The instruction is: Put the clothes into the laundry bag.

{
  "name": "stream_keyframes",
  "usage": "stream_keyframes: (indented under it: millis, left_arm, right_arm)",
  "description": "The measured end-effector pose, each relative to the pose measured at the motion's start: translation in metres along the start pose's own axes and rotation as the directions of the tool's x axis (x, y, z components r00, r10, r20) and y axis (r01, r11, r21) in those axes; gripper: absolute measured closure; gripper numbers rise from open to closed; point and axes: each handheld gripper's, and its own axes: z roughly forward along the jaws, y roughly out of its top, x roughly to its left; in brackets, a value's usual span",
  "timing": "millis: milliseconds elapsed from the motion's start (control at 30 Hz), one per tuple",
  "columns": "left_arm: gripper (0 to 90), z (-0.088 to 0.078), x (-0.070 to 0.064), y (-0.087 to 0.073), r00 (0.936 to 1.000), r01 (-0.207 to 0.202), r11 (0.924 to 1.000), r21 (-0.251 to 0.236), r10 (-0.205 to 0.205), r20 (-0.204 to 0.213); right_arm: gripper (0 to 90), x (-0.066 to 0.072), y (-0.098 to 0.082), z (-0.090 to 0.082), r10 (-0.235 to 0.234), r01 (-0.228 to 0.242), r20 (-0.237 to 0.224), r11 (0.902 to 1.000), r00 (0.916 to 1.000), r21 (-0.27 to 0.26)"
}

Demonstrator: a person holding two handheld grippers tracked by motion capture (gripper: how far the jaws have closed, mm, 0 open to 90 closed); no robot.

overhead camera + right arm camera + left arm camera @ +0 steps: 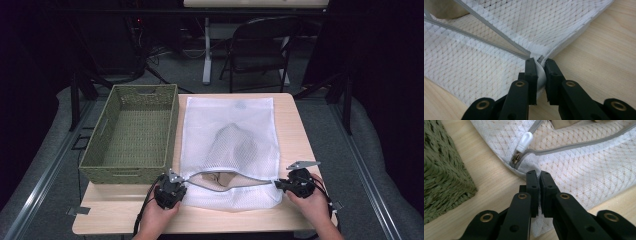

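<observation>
Two grippers, one mesh bag, one basket, one table, one chair. Left gripper (171,189), at lower centre-left of the high view, has its jaws pressed together on the bag's (230,145) near-left corner; right gripper (295,184), at lower right, pinches the near-right corner. Each is held by a hand entering from the bottom edge.

The left gripper view alone shows the white zip pull (525,141) and its metal slider, just above the jaws, where the grey zip (579,145) begins; mesh is bunched between the two black jaws and hangs below them. The right gripper view alone shows the other end of the zip (499,46): its two grey halves converge at a white tab caught between the jaws.

The high view alone shows the whole layout. The bag lies flat on the right half of the wooden table (295,120), white, rectangular, translucent, with a diamond weave. Its zip runs along the near edge and gapes open in the middle, showing beige contents; a rounded bulge sits at centre.

Left of the bag, touching its edge, stands the green woven basket (112,135). Beyond the table, at upper centre, stands the dark folding chair (260,47).
</observation>
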Motion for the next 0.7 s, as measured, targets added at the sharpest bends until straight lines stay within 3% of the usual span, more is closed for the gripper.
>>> stream_keyframes:
  millis: [700]
  left_arm:
    - [88.2,-0.0042,0.0032,0.0024,0.9996,0.006,1.0000,-0.001,-0.006,0.029]
  right_arm:
    - [81.7,0.0034,0.0015,-0.0007,-0.030,0.030,0.014,0.9995,0.9994,0.001]
